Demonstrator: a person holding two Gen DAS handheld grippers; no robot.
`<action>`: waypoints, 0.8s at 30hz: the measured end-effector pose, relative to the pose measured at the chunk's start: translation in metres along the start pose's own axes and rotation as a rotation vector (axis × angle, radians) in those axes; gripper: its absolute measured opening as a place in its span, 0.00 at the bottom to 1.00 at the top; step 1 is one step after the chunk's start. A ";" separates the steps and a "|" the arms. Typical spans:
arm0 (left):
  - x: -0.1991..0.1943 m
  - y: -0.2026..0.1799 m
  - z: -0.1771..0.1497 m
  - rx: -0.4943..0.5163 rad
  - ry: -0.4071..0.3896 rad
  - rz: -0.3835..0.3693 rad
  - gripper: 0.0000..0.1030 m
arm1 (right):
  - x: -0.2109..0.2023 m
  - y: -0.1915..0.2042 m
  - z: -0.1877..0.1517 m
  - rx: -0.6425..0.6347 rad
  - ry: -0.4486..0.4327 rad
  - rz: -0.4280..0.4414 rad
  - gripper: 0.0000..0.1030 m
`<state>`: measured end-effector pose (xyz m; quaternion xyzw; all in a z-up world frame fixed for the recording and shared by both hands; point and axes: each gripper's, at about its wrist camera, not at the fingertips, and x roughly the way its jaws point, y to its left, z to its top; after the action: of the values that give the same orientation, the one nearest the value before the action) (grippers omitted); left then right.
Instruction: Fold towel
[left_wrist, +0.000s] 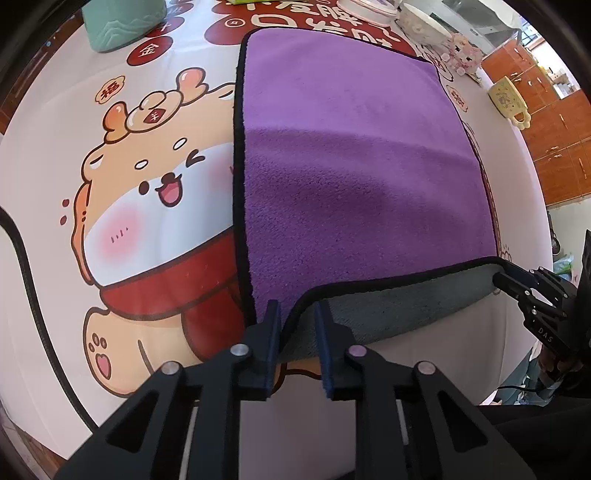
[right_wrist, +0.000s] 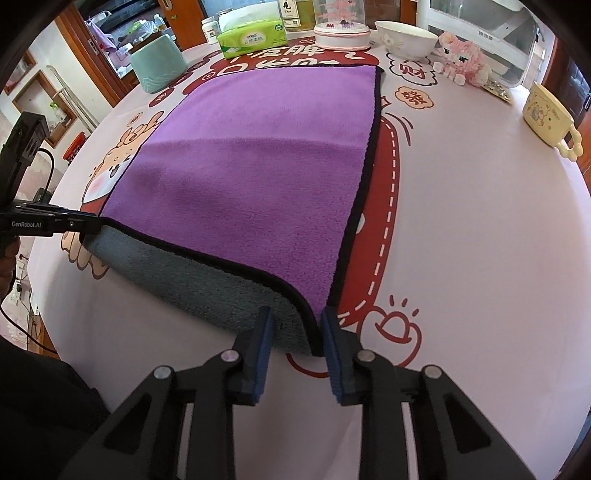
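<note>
left gripper jaws are closed only partway: the towel's near-left corner hem is seen between the blue pads, with a gap on the right-hand side, so whether the pads actually bite on the cloth cannot be told. right gripper shows the same: the near-right corner hangs between its pads, black hem close to the right pad, firm contact cannot be confirmed. each gripper is also seen from the other wrist view, at the far end of the lifted near edge, its tips at the corner hem. the towel is laid purple side up on the round table, black piping all round; its near edge is raised off the surface between the two grippers and the grey underside is exposed along that edge. the far part is lying flat. underneath, a printed tablecloth with a cartoon animal and red patches is visible. beyond the towel's far edge, well apart from it: a teal container, a green tissue pack, a white bowl, a pink block figure. a yellow mug is stood near the table's right rim.
</note>
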<state>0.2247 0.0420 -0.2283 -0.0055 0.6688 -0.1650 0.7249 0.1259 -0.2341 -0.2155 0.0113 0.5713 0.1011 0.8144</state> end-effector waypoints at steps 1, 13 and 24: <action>0.000 0.000 -0.001 -0.002 0.001 0.002 0.13 | 0.000 0.000 0.000 0.000 -0.001 -0.001 0.24; -0.002 -0.005 -0.005 0.020 -0.004 0.014 0.03 | -0.001 -0.003 -0.002 -0.001 -0.010 -0.014 0.08; -0.007 -0.010 -0.006 0.020 -0.012 0.036 0.03 | -0.003 -0.003 -0.002 0.006 -0.012 -0.006 0.05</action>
<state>0.2157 0.0352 -0.2198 0.0124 0.6628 -0.1586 0.7317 0.1232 -0.2379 -0.2141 0.0124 0.5667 0.0969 0.8181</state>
